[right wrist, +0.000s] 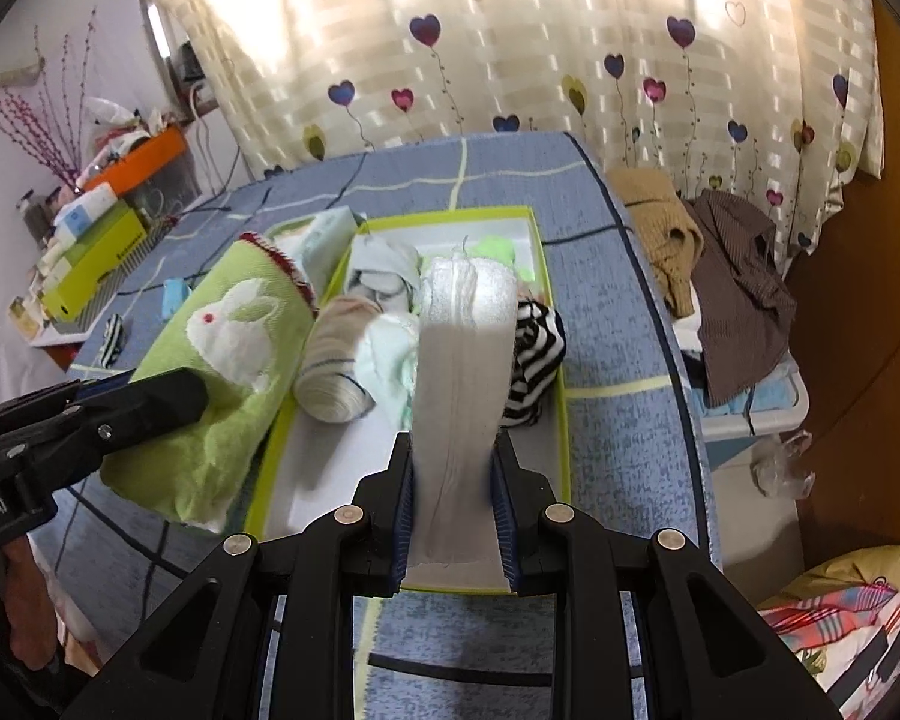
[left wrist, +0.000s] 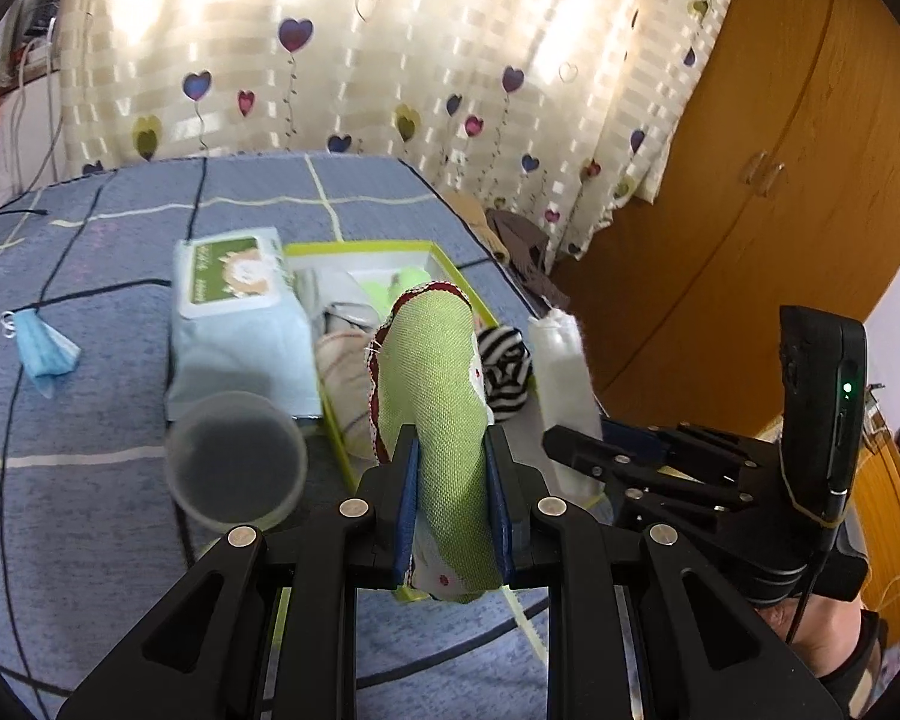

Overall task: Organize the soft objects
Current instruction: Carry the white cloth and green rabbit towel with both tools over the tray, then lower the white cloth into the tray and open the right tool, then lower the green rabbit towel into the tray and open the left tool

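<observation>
Far left on the blue checked bed [left wrist: 90,360]: crumpled face mask [left wrist: 45,354], lying loose. Nearer, a clear plastic cup [left wrist: 237,462] on its side, just beside a pack of wipes [left wrist: 234,312].

Left claw [left wrist: 450,504] clamped on a green rabbit sock [left wrist: 432,390], pads pressing both sides near one end; the rest stands out beyond the pads, over the near left edge of the green-rimmed box [right wrist: 555,324].

Inside the box: striped beige roll [right wrist: 336,354], pale mint bundle [right wrist: 390,354], grey socks and something neon green at the far end, black-and-white striped sock [right wrist: 537,360] at the right wall.

Right claw [right wrist: 453,498] gripping a white sock [right wrist: 465,360], held above the box's bare near floor.

Handling, by judgement: both socks light, limp, not fragile, likely to sag and unroll if pinched at an edge. Better taken mid-length across a fold, so nothing trails over the rim.

Far right, off the bed: heaped brown and tan clothes [right wrist: 708,264].
</observation>
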Tool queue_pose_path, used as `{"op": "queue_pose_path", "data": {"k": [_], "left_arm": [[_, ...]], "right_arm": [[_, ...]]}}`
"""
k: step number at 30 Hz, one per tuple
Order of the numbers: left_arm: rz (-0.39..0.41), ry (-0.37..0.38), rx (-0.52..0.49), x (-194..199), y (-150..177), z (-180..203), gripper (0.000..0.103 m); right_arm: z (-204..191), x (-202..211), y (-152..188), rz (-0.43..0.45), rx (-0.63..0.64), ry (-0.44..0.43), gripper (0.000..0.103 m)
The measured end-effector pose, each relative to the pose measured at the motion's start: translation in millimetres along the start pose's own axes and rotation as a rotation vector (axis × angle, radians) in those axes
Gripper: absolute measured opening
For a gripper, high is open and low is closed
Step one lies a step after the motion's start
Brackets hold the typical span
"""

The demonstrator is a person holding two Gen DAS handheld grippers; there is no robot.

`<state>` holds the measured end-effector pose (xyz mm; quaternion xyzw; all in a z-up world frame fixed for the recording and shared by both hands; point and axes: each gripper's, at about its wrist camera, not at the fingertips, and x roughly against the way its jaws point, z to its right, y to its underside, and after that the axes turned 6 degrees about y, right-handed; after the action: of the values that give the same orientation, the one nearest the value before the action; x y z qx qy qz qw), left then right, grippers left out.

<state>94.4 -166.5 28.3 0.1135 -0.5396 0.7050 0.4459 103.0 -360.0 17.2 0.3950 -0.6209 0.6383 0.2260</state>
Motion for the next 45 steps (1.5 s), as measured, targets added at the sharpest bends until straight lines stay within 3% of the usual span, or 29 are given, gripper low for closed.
{"op": "queue_pose_path", "data": {"k": [9,21,30,45], "left_arm": [[-0.083,0.012,0.007,-34,4,4,0.022],[-0.145,0.009,0.031,-64,5,0,0.022],[-0.146,0.020,0.031,-71,0,-3,0.022],[-0.106,0.071,0.023,-47,1,-1,0.026]], "right_arm": [[5,-27,8,-0.076,0.004,-0.004,0.023],[15,-42,6,-0.097,-0.006,-0.005,0.026],[11,-42,2,-0.085,0.016,-0.028,0.043],[13,-17,-1,-0.015,-0.010,-0.013,0.043]]}}
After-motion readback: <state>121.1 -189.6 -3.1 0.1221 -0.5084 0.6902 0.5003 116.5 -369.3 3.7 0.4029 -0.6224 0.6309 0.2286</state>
